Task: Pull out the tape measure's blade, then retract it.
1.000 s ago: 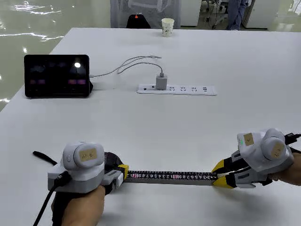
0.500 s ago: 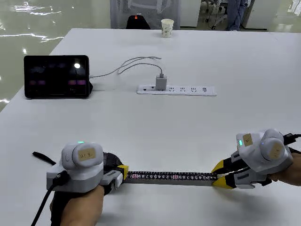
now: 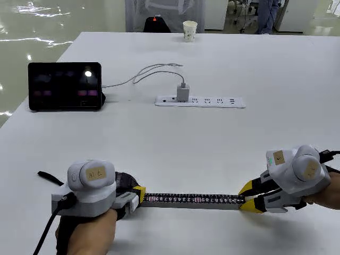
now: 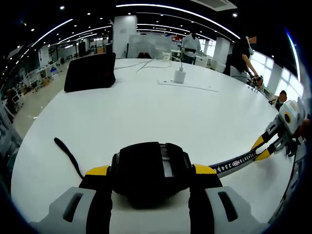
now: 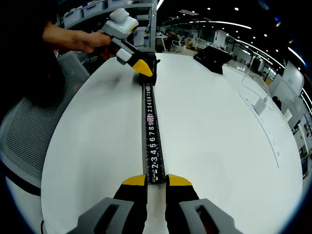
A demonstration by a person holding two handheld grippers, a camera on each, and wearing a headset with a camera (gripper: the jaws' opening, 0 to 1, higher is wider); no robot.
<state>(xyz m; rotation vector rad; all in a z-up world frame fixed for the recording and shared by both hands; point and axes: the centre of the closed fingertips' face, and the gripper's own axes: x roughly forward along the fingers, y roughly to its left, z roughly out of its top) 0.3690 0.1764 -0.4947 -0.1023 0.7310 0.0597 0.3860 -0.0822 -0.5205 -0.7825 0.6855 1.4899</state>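
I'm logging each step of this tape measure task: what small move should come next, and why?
Probably the right gripper should ease back toward the left gripper, letting the blade retract into the case. The blade already lies drawn out across the table, its tip pinched in the right jaws, the case clamped in the left.

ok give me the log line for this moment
step: blade pulled out | left gripper: shut on tape measure | right gripper: shut on blade | blade: straight between grippers

The right hand-held gripper (image 5: 156, 181) pinches the blade (image 5: 150, 131), stretched to the case (image 5: 154, 64) that the left hand-held gripper (image 5: 144, 67) seemingly holds.
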